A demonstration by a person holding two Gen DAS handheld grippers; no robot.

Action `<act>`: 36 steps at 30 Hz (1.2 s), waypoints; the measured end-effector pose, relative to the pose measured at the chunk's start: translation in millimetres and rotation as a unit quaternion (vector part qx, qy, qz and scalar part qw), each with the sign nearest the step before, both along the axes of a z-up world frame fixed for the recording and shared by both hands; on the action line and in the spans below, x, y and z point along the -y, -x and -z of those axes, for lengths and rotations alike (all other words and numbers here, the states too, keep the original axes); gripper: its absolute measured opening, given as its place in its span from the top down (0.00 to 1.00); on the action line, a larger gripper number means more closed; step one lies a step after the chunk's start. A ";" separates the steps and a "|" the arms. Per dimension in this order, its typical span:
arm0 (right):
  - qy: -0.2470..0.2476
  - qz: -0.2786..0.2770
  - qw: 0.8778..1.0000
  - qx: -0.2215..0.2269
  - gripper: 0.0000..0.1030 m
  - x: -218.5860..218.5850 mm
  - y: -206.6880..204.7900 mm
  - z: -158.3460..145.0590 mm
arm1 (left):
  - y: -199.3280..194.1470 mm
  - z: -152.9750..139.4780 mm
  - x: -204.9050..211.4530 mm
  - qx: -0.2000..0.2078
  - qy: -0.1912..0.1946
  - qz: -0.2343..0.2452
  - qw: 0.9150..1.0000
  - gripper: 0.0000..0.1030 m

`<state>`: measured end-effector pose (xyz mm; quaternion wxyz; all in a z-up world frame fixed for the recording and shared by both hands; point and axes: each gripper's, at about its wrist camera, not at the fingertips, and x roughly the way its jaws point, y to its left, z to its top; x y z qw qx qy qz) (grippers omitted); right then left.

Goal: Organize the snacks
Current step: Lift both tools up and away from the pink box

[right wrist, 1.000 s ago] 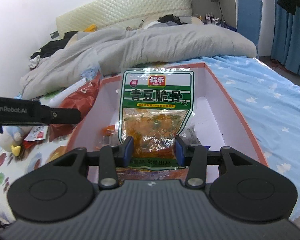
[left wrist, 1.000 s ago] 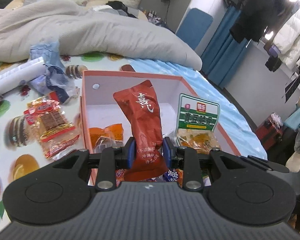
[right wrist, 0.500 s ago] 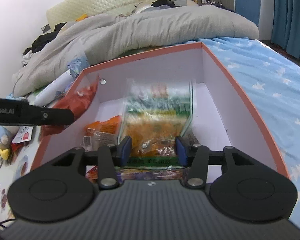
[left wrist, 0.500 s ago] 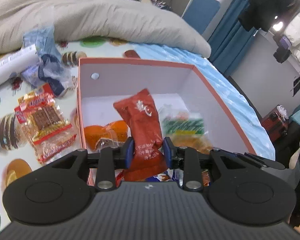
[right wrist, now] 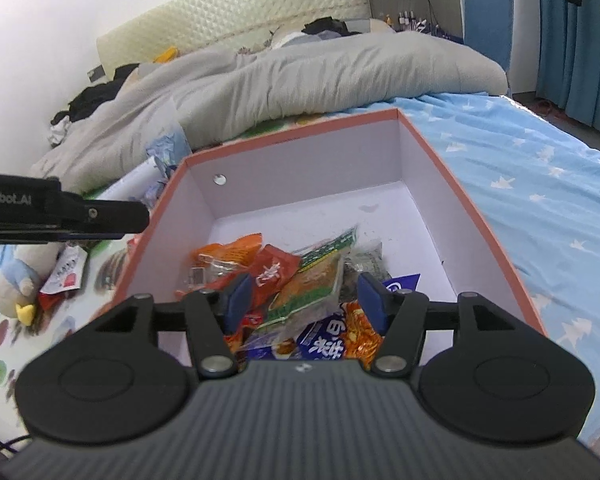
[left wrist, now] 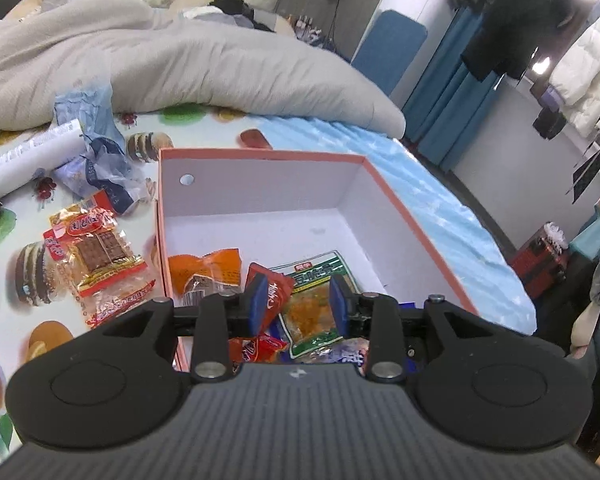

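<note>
Both sets of fingers are opening over the box [left wrist: 400, 216], nothing pinched: the red packet [left wrist: 274, 292] and green packet [left wrist: 316, 296] lie loose in the box just ahead of the left gripper [left wrist: 296, 306] and right gripper [right wrist: 304, 300]. Risk: pulling back low could snag a wrapper and drag it out; the bed is soft, so the box may tip if a wall is bumped

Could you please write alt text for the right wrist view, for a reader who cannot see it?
The right gripper, jaws opening and holding nothing, hovers over an orange-rimmed box on a bed, where a green snack packet and a red packet lie among other snacks.
</note>
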<state>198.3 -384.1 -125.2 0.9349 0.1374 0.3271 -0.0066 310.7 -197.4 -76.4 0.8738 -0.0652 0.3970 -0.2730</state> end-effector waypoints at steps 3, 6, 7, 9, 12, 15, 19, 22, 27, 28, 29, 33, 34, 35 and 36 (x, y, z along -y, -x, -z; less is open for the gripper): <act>-0.001 -0.005 1.000 0.008 0.41 -6.8 13.6 -7.8 | 14.5 -11.1 -5.9 0.012 0.011 -0.001 1.000 0.63; 0.001 -0.007 1.000 0.016 0.41 -12.6 26.2 -15.5 | 32.2 -21.5 -10.7 0.025 0.011 0.000 1.000 0.63; 0.001 -0.007 1.000 0.019 0.41 -14.2 28.9 -18.3 | 38.0 -24.5 -13.1 0.027 0.011 0.001 1.000 0.63; -0.001 -0.005 1.000 0.026 0.41 -17.2 37.6 -23.2 | 49.4 -28.8 -20.2 0.027 0.013 0.006 1.000 0.63; -0.007 -0.005 0.999 0.034 0.41 -23.6 49.1 -29.4 | 64.3 -33.1 -34.1 0.030 0.008 0.003 1.000 0.63; -0.009 -0.008 0.999 0.041 0.41 -31.8 59.4 -33.7 | 77.6 -36.2 -48.1 0.034 0.001 -0.003 0.999 0.63; -0.008 -0.017 0.999 0.049 0.41 -42.9 70.4 -38.7 | 95.8 -39.2 -65.4 0.044 -0.002 -0.013 0.999 0.63; -0.008 -0.029 0.998 0.054 0.41 -49.7 76.1 -39.9 | 106.8 -39.9 -78.3 0.046 0.000 -0.022 0.999 0.63; -0.015 -0.040 0.998 0.056 0.41 -60.3 83.2 -37.7 | 118.8 -38.8 -94.9 0.050 0.005 -0.041 0.998 0.62; -0.016 -0.043 0.997 0.056 0.41 -63.5 83.6 -37.3 | 122.0 -39.0 -98.3 0.052 0.004 -0.044 0.998 0.62; -0.017 -0.048 0.997 0.055 0.41 -66.8 84.0 -37.3 | 124.4 -39.4 -100.7 0.053 0.003 -0.047 0.997 0.63; -0.011 -0.065 0.996 0.059 0.41 -80.2 86.9 -39.0 | 134.0 -38.2 -112.5 0.054 -0.001 -0.056 0.997 0.62; -0.010 -0.069 0.996 0.061 0.41 -83.6 87.5 -39.7 | 136.7 -37.0 -116.6 0.052 -0.003 -0.058 0.997 0.62; -0.010 -0.072 0.995 0.062 0.41 -86.2 88.8 -40.1 | 137.7 -36.3 -119.4 0.052 -0.004 -0.061 0.997 0.61; -0.009 -0.074 0.995 0.062 0.41 -89.3 89.4 -40.4 | 140.4 -35.0 -123.6 0.052 -0.005 -0.064 0.997 0.60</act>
